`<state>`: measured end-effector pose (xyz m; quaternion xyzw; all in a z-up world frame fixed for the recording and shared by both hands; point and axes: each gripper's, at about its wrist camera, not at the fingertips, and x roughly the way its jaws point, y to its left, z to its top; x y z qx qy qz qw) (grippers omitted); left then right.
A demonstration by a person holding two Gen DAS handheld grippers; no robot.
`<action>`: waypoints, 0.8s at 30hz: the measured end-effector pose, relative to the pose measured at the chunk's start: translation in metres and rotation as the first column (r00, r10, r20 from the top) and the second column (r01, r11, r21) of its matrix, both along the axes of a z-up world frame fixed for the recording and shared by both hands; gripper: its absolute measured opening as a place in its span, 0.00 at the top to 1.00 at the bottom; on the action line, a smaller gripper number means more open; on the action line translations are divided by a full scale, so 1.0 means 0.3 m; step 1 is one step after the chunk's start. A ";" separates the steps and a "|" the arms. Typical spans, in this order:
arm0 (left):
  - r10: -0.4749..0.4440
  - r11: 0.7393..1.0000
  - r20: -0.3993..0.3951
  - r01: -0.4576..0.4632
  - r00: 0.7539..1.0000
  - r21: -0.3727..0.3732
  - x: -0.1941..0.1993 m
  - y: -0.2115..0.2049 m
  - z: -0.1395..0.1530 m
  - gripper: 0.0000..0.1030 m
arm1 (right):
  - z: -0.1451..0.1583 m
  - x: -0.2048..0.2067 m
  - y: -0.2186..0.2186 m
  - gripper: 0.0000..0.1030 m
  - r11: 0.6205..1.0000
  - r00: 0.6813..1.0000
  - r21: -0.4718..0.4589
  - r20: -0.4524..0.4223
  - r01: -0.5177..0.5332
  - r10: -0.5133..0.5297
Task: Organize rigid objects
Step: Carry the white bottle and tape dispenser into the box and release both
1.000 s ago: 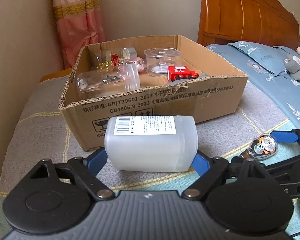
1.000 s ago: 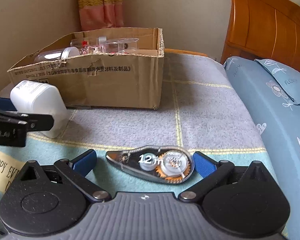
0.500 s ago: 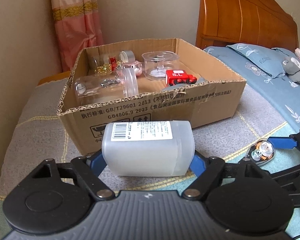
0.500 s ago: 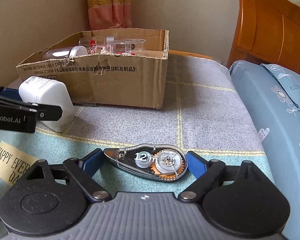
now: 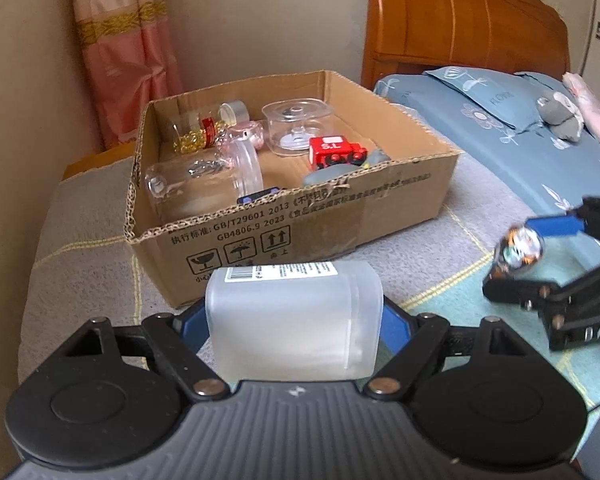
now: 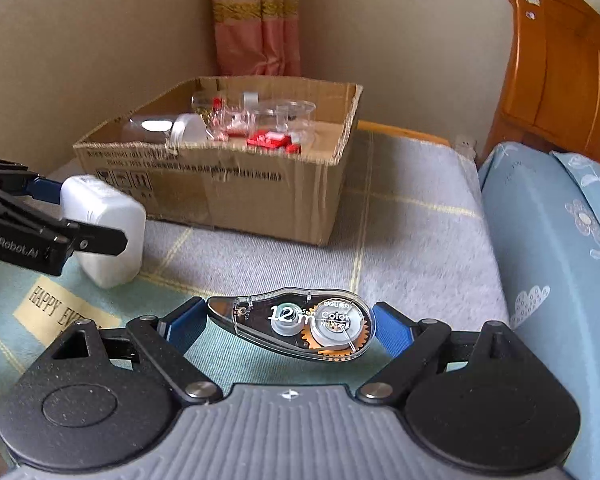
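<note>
My left gripper (image 5: 294,320) is shut on a frosted white plastic bottle (image 5: 296,320) with a barcode label, held sideways above the blanket just in front of the cardboard box (image 5: 340,216). The bottle also shows in the right wrist view (image 6: 108,228). My right gripper (image 6: 286,324) is shut on a clear correction tape dispenser (image 6: 296,322) marked 12 m, lifted off the blanket, to the right of the box. The dispenser also shows in the left wrist view (image 5: 518,250). The box holds clear jars (image 5: 204,184), a clear lidded container (image 5: 296,124) and a red toy (image 5: 336,152).
The box sits on a grey blanket (image 6: 412,232) over a low surface. A teal mat with "HAPPY" lettering (image 6: 56,304) lies at the front left. A blue bed (image 6: 560,240) with a wooden headboard (image 5: 460,20) is on the right. A wall and pink curtain (image 5: 120,52) stand behind.
Both grippers have risen with their objects, the bottle and the tape dispenser lifted off the blanket. The view now looks further down into the box.
</note>
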<state>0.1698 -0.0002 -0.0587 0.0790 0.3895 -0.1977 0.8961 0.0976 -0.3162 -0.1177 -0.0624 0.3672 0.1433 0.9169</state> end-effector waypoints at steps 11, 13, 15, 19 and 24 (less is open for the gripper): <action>-0.046 0.999 0.030 0.045 0.998 0.014 -0.020 0.017 0.130 0.20 | 0.184 0.047 -0.017 0.11 0.993 0.989 -0.017 0.089 -0.114 0.115; -0.048 0.999 0.039 0.048 0.998 0.015 -0.013 0.019 0.157 0.20 | 0.220 0.072 -0.016 0.11 0.990 0.984 -0.009 0.104 -0.142 0.142; -0.045 0.999 0.047 0.045 0.998 0.008 0.000 0.020 0.183 0.20 | 0.253 0.104 -0.009 0.11 0.985 0.977 -0.010 0.127 -0.172 0.172; -0.043 0.999 0.070 0.043 0.997 -0.002 0.035 0.023 0.234 0.20 | 0.300 0.187 0.014 0.11 0.972 0.960 -0.019 0.151 -0.235 0.235; -0.033 0.999 0.104 0.033 0.994 0.007 0.094 0.023 0.283 0.20 | 0.312 0.321 0.053 0.11 0.956 0.946 -0.019 0.139 -0.294 0.294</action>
